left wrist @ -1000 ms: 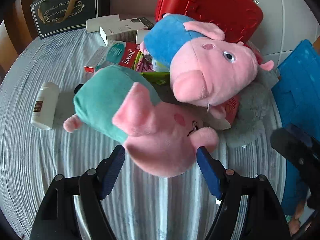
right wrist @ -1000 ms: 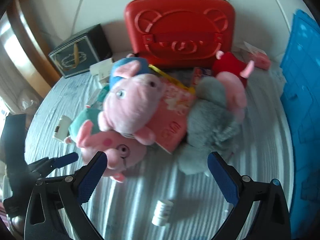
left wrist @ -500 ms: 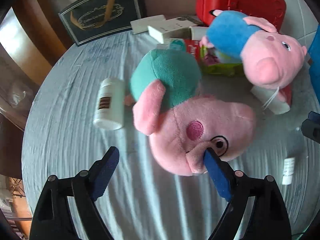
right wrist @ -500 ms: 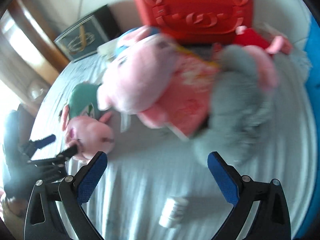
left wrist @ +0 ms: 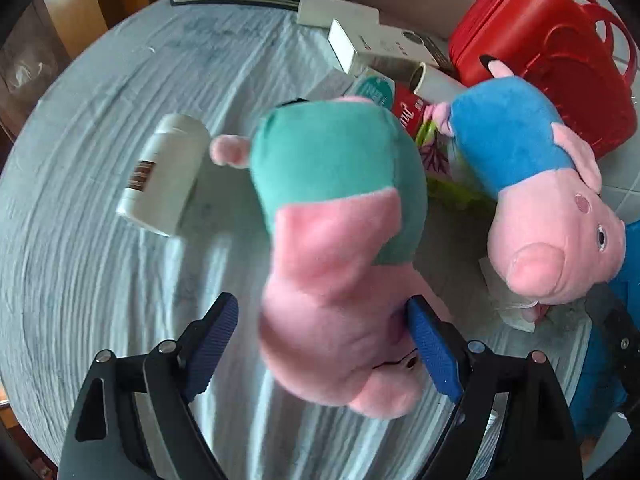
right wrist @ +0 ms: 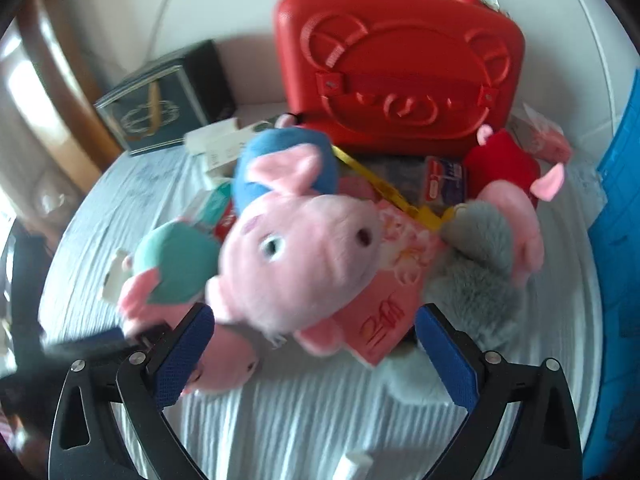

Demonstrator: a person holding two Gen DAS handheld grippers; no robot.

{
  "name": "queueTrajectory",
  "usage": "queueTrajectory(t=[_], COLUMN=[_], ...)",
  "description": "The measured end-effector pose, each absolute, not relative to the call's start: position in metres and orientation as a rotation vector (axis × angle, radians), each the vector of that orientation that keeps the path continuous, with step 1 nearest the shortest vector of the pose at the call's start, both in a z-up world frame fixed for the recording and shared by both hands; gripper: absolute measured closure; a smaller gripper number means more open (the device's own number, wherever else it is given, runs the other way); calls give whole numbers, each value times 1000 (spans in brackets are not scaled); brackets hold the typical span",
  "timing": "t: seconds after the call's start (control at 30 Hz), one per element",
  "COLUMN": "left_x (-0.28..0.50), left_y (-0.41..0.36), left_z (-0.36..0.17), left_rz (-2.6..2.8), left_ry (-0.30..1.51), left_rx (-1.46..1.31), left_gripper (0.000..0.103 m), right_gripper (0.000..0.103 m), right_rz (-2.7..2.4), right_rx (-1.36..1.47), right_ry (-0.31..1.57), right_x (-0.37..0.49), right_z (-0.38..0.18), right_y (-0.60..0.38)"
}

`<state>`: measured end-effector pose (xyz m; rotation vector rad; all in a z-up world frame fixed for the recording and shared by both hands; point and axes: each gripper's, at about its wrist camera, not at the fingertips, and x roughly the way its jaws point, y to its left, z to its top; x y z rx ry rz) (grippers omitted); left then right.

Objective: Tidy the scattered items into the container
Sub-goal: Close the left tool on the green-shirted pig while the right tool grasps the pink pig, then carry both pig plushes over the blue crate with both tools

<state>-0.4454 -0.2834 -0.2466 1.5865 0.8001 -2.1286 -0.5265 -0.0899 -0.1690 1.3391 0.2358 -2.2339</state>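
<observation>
A pig plush in a green top (left wrist: 336,184) lies on the striped cloth. Its pink head sits between the fingers of my left gripper (left wrist: 322,344). The right pad (left wrist: 430,354) touches the head and the left pad (left wrist: 212,344) stands clear of it, so the jaws are open. A pig plush in a blue top (right wrist: 304,248) lies in front of my right gripper (right wrist: 316,352), its head just beyond the wide-open fingertips. A closed red case (right wrist: 400,60) stands at the back. A blue plastic container (right wrist: 620,220) is at the right edge.
A white bottle (left wrist: 164,176) lies left of the green pig, with white boxes (left wrist: 376,46) and a dark box (right wrist: 160,100) behind. A grey plush (right wrist: 476,272), a pig in red (right wrist: 504,168) and a pink packet (right wrist: 396,280) crowd the right. A small white bottle (right wrist: 352,464) lies near.
My left gripper has closed in on the green pig, whose head now lies between its fingers. The right gripper has moved in toward the blue pig, which now fills more of its view.
</observation>
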Motion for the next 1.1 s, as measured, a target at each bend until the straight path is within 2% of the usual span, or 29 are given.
queueTrajectory(t=[0.3, 0.33, 0.37, 0.43, 0.53, 1.1], left_x=[-476, -474, -472, -468, -459, -366], left_y=[-276, -275, -273, -267, -261, -221], left_z=[-266, -265, -263, -257, -246, -103], left_rz=[-2129, -2143, -2161, -2202, -2240, -2491], left_ry=[782, 769, 751, 698, 637, 322], left_rx=[1617, 1602, 1590, 1573, 1550, 1131], left_gripper=[19, 24, 28, 33, 37, 37], right_gripper=[2, 8, 23, 39, 43, 51], right_rz=[-2084, -2070, -2055, -2009, -2035, -2150], right_rx=[1398, 1397, 1398, 1397, 1361, 1070], right_ry=[51, 66, 69, 59, 108, 104], right_x=[-559, -558, -559, -556, -547, -477], right_z=[-210, -215, -218, -222, -212, -83], right_y=[-112, -118, -122, -129, -134, -73])
